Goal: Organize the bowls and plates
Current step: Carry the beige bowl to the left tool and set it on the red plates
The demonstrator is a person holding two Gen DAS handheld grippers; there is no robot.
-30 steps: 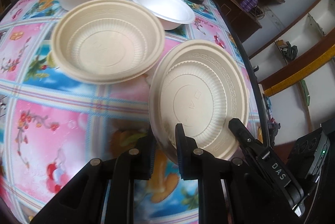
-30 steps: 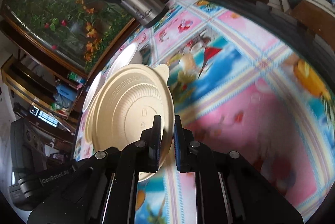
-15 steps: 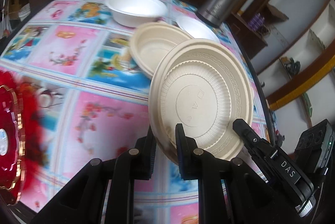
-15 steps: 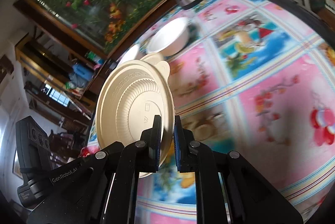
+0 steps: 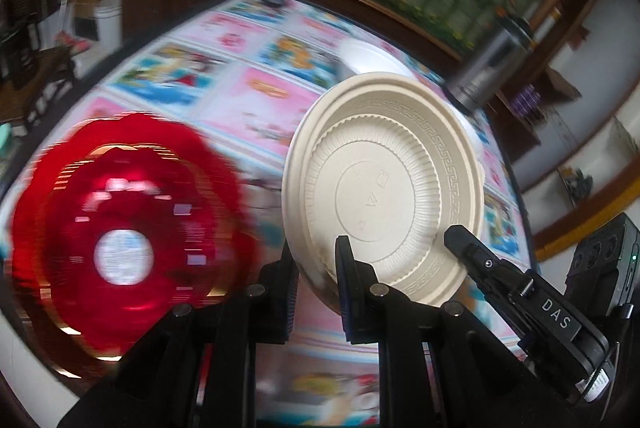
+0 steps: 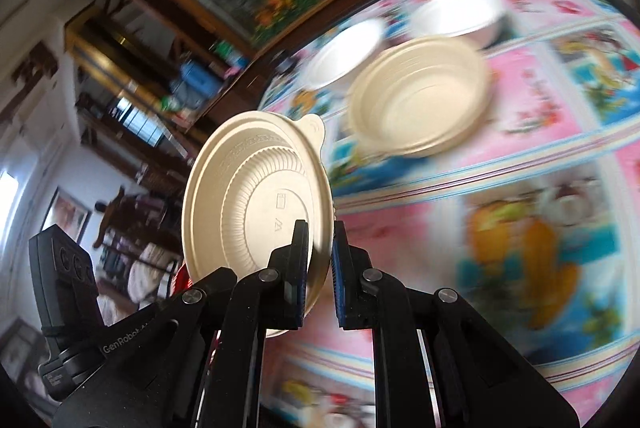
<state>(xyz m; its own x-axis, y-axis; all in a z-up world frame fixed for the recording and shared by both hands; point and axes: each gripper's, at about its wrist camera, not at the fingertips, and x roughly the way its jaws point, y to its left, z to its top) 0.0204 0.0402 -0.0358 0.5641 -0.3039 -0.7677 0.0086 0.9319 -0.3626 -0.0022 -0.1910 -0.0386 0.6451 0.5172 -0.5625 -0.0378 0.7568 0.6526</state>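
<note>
Above the cartoon-print tablecloth (image 5: 256, 96), both the left gripper (image 5: 314, 260) and the right gripper (image 6: 320, 260) pinched one cream ribbed plastic plate (image 5: 384, 188), with a blurred, seemingly red scalloped plate (image 5: 124, 228) near the table's edge.

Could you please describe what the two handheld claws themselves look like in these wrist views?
Both the left claw and the right claw are matte black, with angular linkage arms, silver pivot pins and blue-edged ribbed pads. White lettering reads "DAS" on one and "GenRobot" on the other. No sleeves or cables show.
</note>
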